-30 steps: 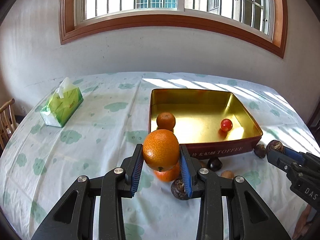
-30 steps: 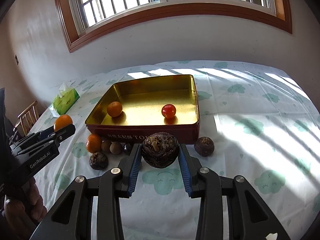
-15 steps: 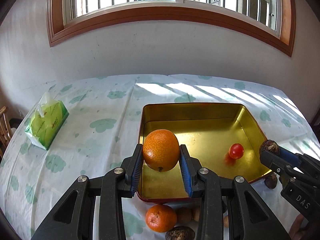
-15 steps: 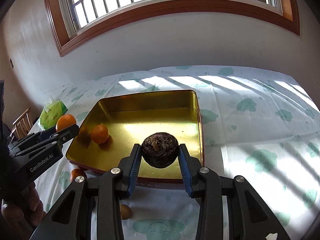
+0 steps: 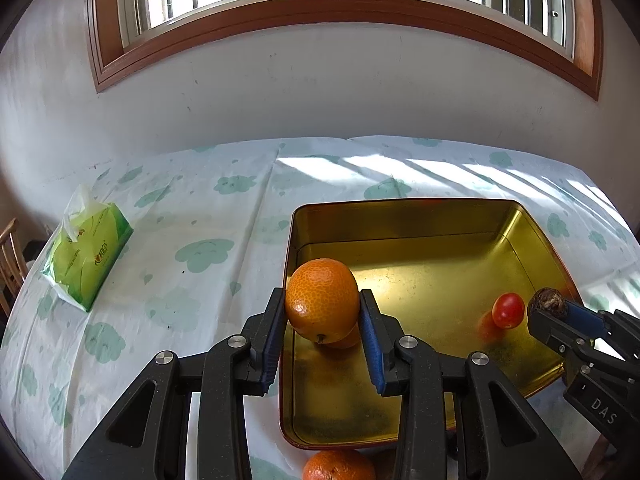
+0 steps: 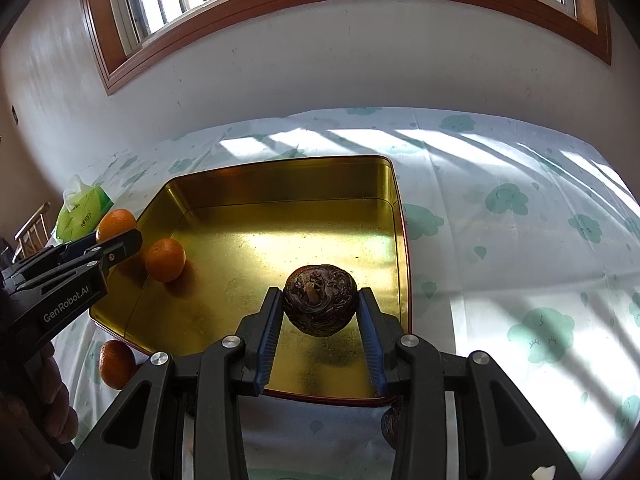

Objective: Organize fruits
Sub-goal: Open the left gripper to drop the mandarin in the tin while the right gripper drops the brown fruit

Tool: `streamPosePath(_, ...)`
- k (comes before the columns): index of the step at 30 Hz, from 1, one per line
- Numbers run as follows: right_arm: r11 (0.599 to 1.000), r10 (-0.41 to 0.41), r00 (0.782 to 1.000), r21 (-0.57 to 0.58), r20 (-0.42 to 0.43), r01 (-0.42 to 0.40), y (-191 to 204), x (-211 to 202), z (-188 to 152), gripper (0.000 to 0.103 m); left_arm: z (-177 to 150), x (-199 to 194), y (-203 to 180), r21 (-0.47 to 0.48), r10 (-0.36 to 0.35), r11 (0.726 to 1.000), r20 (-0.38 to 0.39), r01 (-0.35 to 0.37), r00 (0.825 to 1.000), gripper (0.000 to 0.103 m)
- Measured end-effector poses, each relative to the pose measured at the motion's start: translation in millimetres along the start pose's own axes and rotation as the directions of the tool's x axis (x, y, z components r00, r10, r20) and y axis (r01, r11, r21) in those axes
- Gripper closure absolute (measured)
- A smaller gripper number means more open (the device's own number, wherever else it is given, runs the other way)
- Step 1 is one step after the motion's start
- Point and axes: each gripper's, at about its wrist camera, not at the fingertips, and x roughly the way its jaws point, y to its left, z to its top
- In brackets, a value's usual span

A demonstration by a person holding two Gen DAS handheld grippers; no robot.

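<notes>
Fruits sit pinched in both claws: an orange (image 5: 322,299) within the left claw (image 5: 323,334), a dark wrinkled fruit (image 6: 320,299) within the right claw (image 6: 320,334), each above the gold tin (image 6: 280,184) beneath.

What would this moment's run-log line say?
left claw: shut on orange, over tin | right claw: shut on dark fruit, over tin | in tin: orange, tomato

orange, gold and green on a white cloth

orange mandarin (image 5: 322,300) between blue pads (image 5: 371,346); dark brown wrinkled fruit (image 6: 320,300); red cherry tomato (image 5: 508,310); gold-lined tin (image 5: 400,220) with dark red outside; white tablecloth (image 5: 200,208) with pale green clouds; green tissue pack (image 5: 90,256); black grippers.
</notes>
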Motion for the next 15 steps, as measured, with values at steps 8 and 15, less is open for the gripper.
streamPosePath(8, 1.000, 0.014, 0.999, 0.013, 0.033, -0.015, -3.7, -7.0, 1.2, 0.064, 3.4, -2.9, -1.1, 0.031, -0.002, 1.000, 0.026, 0.001, 1.000, 0.042)
streamPosePath(15, 0.996, 0.084, 0.994, 0.036, 0.072, -0.087, -6.9, -45.5, -20.1, 0.063, -1.2, -29.5, 7.3, 0.032, -0.024, 0.999, 0.075, 0.022, 0.997, 0.037)
